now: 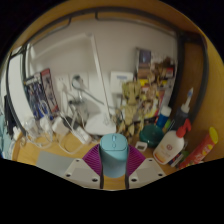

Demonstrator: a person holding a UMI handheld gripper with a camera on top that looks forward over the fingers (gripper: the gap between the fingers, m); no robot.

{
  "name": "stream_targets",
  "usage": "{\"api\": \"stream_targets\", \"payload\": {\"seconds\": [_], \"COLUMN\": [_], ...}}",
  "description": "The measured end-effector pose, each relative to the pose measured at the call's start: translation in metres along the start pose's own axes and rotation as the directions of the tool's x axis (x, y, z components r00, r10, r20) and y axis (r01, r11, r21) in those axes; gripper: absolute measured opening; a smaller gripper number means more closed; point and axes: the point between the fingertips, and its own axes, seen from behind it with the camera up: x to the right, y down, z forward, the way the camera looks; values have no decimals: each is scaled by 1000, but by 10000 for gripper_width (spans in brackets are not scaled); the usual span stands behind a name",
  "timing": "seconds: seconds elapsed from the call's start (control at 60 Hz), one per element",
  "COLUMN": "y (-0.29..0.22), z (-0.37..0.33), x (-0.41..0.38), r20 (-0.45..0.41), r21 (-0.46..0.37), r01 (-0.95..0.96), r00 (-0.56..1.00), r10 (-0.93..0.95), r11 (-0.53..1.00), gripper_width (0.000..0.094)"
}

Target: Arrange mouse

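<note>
Gripper (114, 170) is clenched on a light-blue object (114, 150). Both purple pads (95, 160) lie against its sides, with no gap visible on either side. The object is rounded with a paler top face. I cannot tell whether it is the mouse, and nothing else in view reads clearly as one, so this is taken as the task thing. It sits between the fingers, over the near part of the wooden bench (50, 156).

All places below are given from the light-blue object:
- Just beyond it is a white desk lamp (100, 122), base on the bench and arm rising to the left.
- Beyond and right is a teal container (150, 131), near but apart.
- Right of it, a white glue bottle (171, 146) with an orange cap leans close to the right finger.
- Further right, a red and yellow tube (201, 147) lies tilted by the bench edge.
- Well beyond and right is a crowded group of small figures (135, 98) and a white spray bottle (187, 106).
- Far left, pictures (40, 95) stand against the wall, with small clear items below them (too small to name).

Open room: a bare bench strip left of the object reaches toward the left edge. The right side is tight and the back is cluttered.
</note>
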Motion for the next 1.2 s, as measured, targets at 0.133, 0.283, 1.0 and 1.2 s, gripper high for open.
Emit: {"api": "stream_targets", "payload": {"seconds": [0.133, 0.283, 1.0, 1.2], "y": [-60, -77, 143, 141], "z": [-42, -59, 7, -1], "x": [-48, -120, -205, -203], "r20": [7, 48, 52, 37], "r21": [103, 133, -193, -231], "r01": [1, 16, 47, -9], "r00": [1000, 999, 998, 999], "r10": [-2, -22, -37, 18], "r11": [995, 991, 980, 973], "gripper_width": [284, 283, 416, 714]}}
